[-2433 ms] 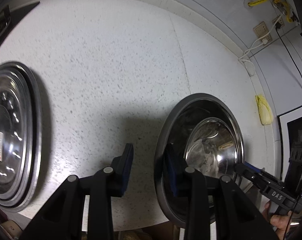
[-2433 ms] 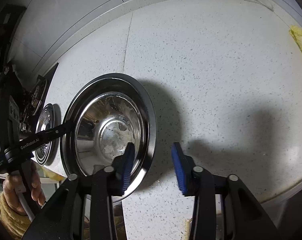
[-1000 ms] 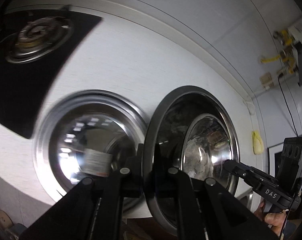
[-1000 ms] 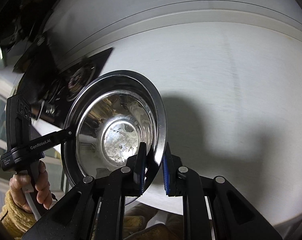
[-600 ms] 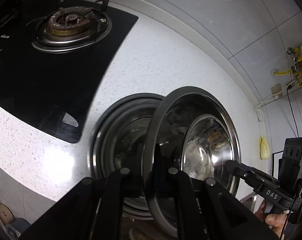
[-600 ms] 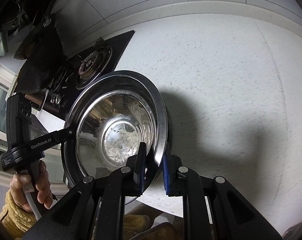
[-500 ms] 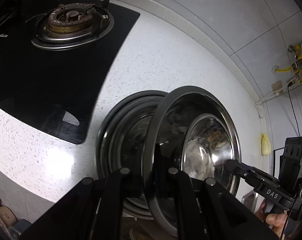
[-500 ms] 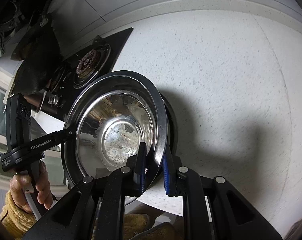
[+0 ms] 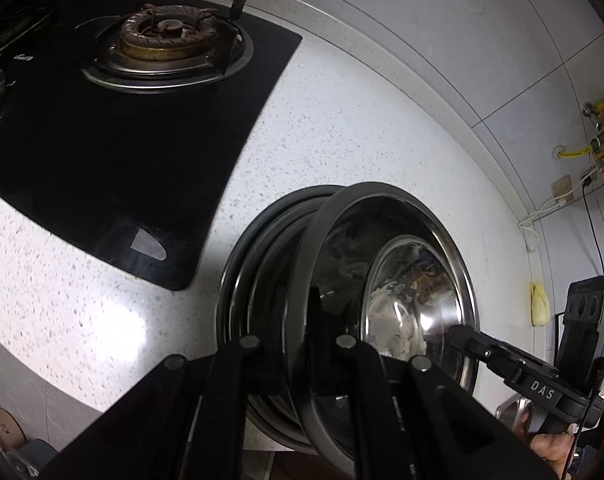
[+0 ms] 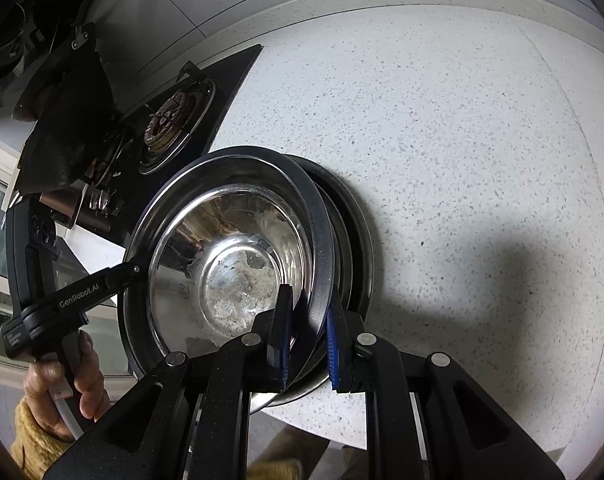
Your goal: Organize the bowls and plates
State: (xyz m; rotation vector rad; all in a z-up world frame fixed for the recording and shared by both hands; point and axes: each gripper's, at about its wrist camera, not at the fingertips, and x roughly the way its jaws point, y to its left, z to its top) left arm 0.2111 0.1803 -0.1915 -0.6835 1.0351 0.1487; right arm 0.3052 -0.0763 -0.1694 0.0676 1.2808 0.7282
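A steel bowl with a wide rim hangs tilted just above a stack of steel plates on the white speckled counter. My left gripper is shut on the bowl's left rim. My right gripper is shut on the opposite rim, blue pads on either side of it. In the right wrist view the bowl covers most of the stack, which shows only as dark rims on the right. Each gripper's tip appears in the other's view: the right gripper, the left gripper.
A black gas hob with a burner lies left of the stack. The counter's front edge runs close below the plates. A yellow cloth and wall sockets with cables are far right. A hand holds the left gripper's handle.
Both grippers closed on the bowl's rims, lifted it and carried it left toward the hob, lowering it over the plate stack. In the last half second it barely moved.
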